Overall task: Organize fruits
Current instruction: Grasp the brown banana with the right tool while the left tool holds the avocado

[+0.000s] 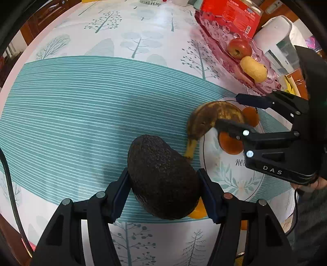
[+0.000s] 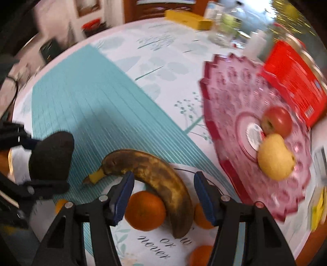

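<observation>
My left gripper (image 1: 162,174) is shut on a dark avocado (image 1: 161,184), its blue pads pressing both sides, just above the teal striped cloth. In the right wrist view the avocado (image 2: 51,155) shows at far left. My right gripper (image 2: 163,177) hangs over a white plate (image 2: 155,245), jaws apart. A brown-spotted banana (image 2: 155,174) and an orange (image 2: 145,210) lie between and below its fingers; the right pad stands clear of them. A pink glass dish (image 2: 235,98) at the right holds a red apple (image 2: 280,120) and a yellow fruit (image 2: 276,157).
More oranges (image 2: 201,216) sit on the white plate beside the banana. A red package (image 2: 294,86) stands behind the pink dish and a white jug (image 1: 276,36) beyond it. A yellow box (image 2: 190,18) and glassware line the far table edge.
</observation>
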A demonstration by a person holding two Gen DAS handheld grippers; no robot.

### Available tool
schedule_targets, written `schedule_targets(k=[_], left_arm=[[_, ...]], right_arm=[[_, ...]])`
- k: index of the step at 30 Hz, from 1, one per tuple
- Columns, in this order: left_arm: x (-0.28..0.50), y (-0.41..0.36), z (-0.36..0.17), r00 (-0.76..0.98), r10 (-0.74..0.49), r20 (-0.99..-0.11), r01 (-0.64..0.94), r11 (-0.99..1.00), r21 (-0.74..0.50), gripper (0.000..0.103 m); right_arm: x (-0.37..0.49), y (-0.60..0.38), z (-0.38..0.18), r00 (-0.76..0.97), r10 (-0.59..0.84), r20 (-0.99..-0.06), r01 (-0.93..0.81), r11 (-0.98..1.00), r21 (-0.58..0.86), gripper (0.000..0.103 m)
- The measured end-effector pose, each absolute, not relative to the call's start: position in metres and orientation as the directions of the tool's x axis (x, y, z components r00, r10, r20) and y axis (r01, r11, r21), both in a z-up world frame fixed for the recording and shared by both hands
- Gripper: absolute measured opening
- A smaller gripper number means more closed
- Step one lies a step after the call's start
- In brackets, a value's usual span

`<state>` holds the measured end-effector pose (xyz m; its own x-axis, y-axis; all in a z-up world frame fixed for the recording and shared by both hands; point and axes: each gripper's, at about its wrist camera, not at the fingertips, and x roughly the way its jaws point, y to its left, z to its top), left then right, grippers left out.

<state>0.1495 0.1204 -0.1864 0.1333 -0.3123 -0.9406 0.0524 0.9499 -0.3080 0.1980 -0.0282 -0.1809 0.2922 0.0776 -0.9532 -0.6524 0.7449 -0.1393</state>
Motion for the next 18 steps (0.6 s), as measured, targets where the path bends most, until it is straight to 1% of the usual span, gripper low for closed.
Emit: schedule_targets(k=[7,10,15,18], left_arm=[[0.165,0.131,-0.187,0.147,-0.324,-0.934,0.042,0.946,-0.322,0.063],[0.173,0.134,-0.187,0.146,-0.334,-0.931,0.034,0.943,-0.332,0.063],[0.184,0.137,-0.19,0.144,-0.34,-0.929,0.029,0.94,-0.34,0.063],[0.188,0.139,-0.192,0.141,-0.341,-0.93,0.028,0.94,-0.34,0.063]], right_arm=[[0.21,-0.024,-0.184,0.211,0.096,-0.973,-0.742,0.664,-0.095,0.061],[0.206,-0.018,-0.19,0.203,0.05,-0.978,-0.787,0.602,-0.133,0.061],[0.203,-0.004,-0.2,0.191,0.014,-0.981,-0.828,0.54,-0.153,0.061],[0.197,0.006,-0.208,0.219,-0.021,-0.975,-0.855,0.478,-0.202,0.063]])
